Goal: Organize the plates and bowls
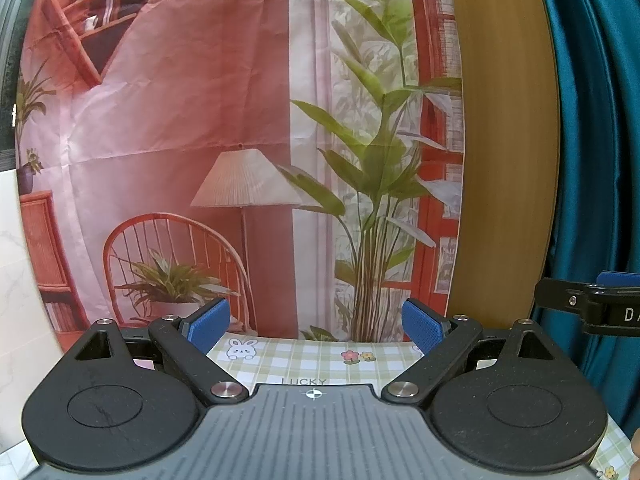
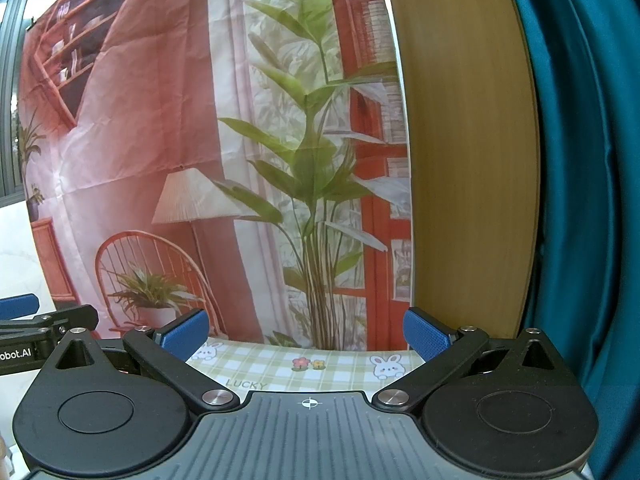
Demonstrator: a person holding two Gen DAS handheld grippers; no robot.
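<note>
While both grippers are raised and aimed level across the tabletop (image 2: 280,364), neither camera shows a plate or bowl, so where the dishes are cannot be told.

Left gripper (image 1: 316,326): jaws released, spread wide, with nothing between the blue pads (image 1: 210,322). Below the gap lies a green checked tablecloth (image 1: 304,356) printed with a rabbit, small flowers and the word LUCKY.

Right gripper (image 2: 306,334): jaws released, equally wide, nothing held. The same tablecloth shows beneath it.

Relative position: the two grippers sit side by side. Part of the right gripper enters the right edge of the left camera's view, and part of the left gripper enters the left edge of the right camera's view.

Background: a printed backdrop (image 1: 180,120) hangs just behind the far tabletop edge. It depicts a red room with a lamp, a wicker chair, shelves and a tall green plant. To its right stands a wooden panel (image 1: 504,140), then a teal curtain (image 1: 592,160). White marbled wall (image 1: 18,272) shows at far left.
</note>
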